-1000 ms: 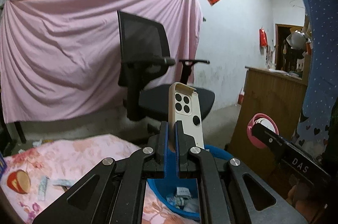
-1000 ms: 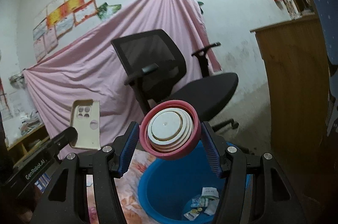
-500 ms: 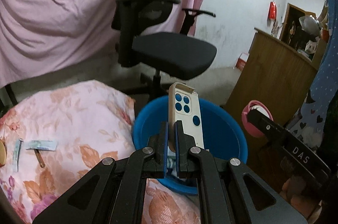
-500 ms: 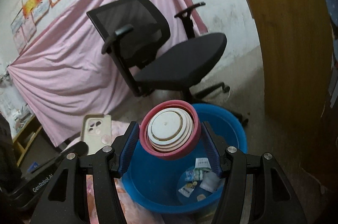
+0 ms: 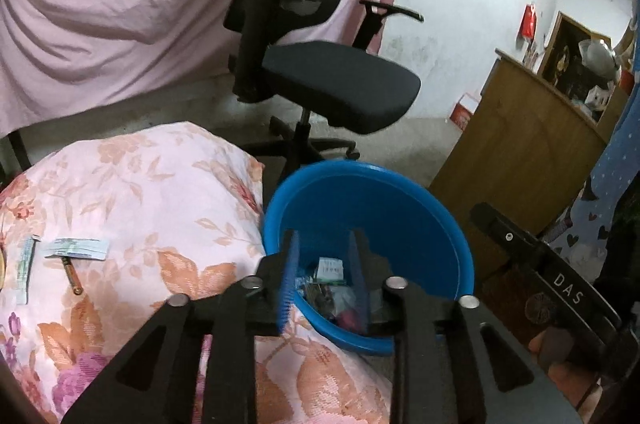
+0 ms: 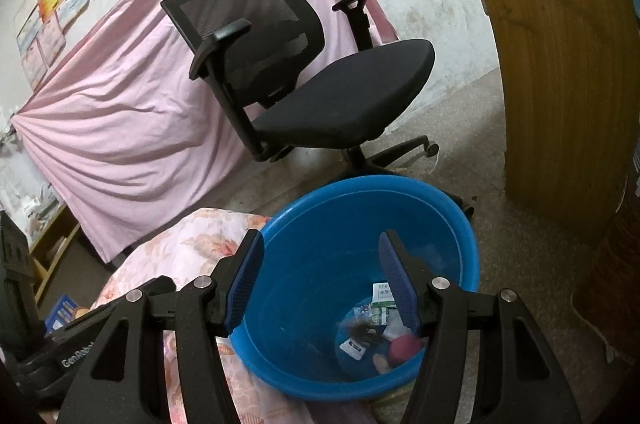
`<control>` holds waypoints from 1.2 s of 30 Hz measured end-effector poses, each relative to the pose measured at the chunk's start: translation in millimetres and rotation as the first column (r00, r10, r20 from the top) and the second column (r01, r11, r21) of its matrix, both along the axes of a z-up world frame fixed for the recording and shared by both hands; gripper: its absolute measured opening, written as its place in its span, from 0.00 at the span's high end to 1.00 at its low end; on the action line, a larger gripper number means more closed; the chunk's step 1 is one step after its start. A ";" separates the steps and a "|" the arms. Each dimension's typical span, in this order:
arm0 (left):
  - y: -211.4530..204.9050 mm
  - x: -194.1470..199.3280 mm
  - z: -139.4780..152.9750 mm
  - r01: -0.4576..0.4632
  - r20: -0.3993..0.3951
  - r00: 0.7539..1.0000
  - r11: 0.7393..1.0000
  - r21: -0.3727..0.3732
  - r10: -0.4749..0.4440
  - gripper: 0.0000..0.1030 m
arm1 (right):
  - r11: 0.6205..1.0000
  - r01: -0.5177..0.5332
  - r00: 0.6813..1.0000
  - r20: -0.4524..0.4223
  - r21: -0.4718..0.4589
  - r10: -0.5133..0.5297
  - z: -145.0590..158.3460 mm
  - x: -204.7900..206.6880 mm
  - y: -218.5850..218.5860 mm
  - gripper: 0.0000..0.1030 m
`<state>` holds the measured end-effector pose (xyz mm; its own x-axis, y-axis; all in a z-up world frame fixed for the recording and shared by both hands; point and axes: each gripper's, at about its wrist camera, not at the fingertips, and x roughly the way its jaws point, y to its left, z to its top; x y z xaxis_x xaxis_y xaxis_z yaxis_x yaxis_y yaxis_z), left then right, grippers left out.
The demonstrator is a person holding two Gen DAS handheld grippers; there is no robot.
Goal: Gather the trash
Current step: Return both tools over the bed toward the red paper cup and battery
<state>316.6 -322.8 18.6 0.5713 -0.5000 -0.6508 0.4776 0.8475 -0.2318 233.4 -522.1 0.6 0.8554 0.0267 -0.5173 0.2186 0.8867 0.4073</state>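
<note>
Hovering over the round blue plastic basin (image 5: 420, 224), left gripper (image 5: 324, 268) and right gripper (image 6: 320, 284) both stand with jaws spread, holding nothing. Basin sits on the floor against the edge of the pink floral quilt (image 5: 140, 208); paper wrappers and scraps (image 6: 376, 328) lie in its bottom. Further wrappers (image 5: 76, 249) rest near the quilt's left edge. Black mesh office chair (image 6: 304, 80) stands behind.

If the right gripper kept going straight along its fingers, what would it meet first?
Probably the inside of the blue basin, near the trash pile at its bottom; the open right gripper frames it. Depth is uncertain.
</note>
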 end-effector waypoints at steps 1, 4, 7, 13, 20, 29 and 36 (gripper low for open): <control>4.6 -1.2 2.6 -0.009 0.010 1.000 1.000 -0.008 0.009 0.74 | 1.000 0.001 1.000 0.006 -0.007 -0.001 1.8 1.2 1.7 0.43; 21.9 -4.9 11.8 -0.046 0.046 0.998 0.999 -0.030 0.047 0.69 | 0.999 -0.002 0.999 0.043 -0.036 0.003 9.0 -2.1 6.2 0.42; 41.4 -10.2 19.7 -0.090 0.086 0.992 0.995 -0.052 0.094 0.56 | 0.998 -0.004 0.997 0.082 -0.060 0.009 15.8 -4.3 11.5 0.39; 77.6 -19.6 32.9 -0.171 0.145 0.973 0.982 -0.080 0.181 0.16 | 0.994 -0.017 0.984 0.174 -0.109 0.036 31.8 -10.3 28.0 0.23; 124.5 -39.1 47.4 -0.268 0.247 0.922 0.952 -0.149 0.298 0.04 | 0.986 -0.036 0.953 0.291 -0.161 0.082 50.3 -19.4 50.8 0.01; 171.5 -74.7 62.3 -0.365 0.397 0.832 0.921 -0.138 0.389 0.04 | 0.977 -0.078 0.911 0.384 -0.198 0.151 71.7 -34.2 86.3 0.00; 226.1 -90.2 75.1 -0.453 0.387 0.789 0.877 -0.161 0.478 0.04 | 0.967 -0.094 0.871 0.451 -0.239 0.196 99.9 -57.3 132.1 0.00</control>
